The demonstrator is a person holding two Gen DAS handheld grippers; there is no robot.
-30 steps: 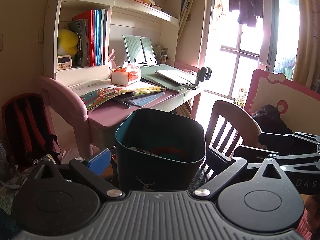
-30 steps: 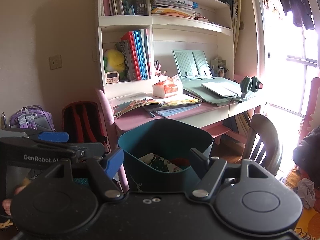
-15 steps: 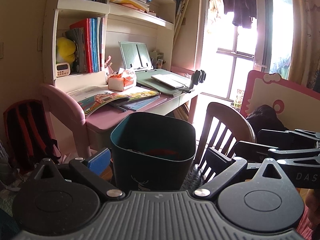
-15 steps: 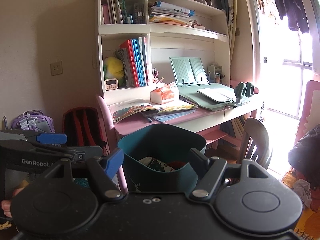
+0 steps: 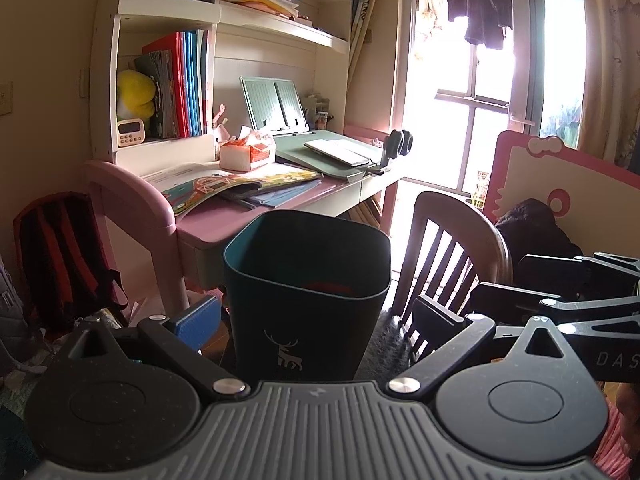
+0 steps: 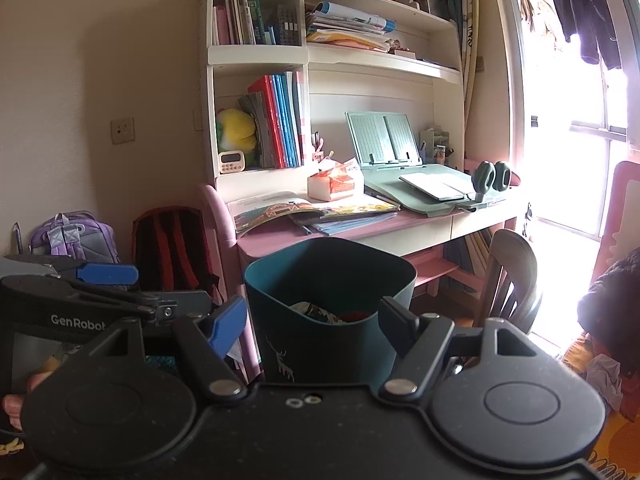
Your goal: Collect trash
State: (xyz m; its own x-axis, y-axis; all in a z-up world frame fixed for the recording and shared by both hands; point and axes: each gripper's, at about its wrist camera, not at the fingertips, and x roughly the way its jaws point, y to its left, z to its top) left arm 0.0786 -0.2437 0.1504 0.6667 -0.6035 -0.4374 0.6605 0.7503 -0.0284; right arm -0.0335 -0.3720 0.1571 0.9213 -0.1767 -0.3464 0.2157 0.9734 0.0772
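A dark teal trash bin with a white deer mark stands in front of the pink desk. The right wrist view shows the same bin with crumpled wrappers and something red inside. My left gripper is open and empty, and the bin shows beyond the gap between its fingers. My right gripper is open too, with nothing in it, and faces the bin from a little further right. The two grippers sit side by side, each at the edge of the other's view.
The desk carries open picture books, a tissue box and a green reading stand, with shelves above. A wooden chair stands right of the bin, and a red-black backpack and a purple one left.
Both grippers have drawn back a little from the bin and desk, which look slightly smaller now. The jaws stand as wide as before.
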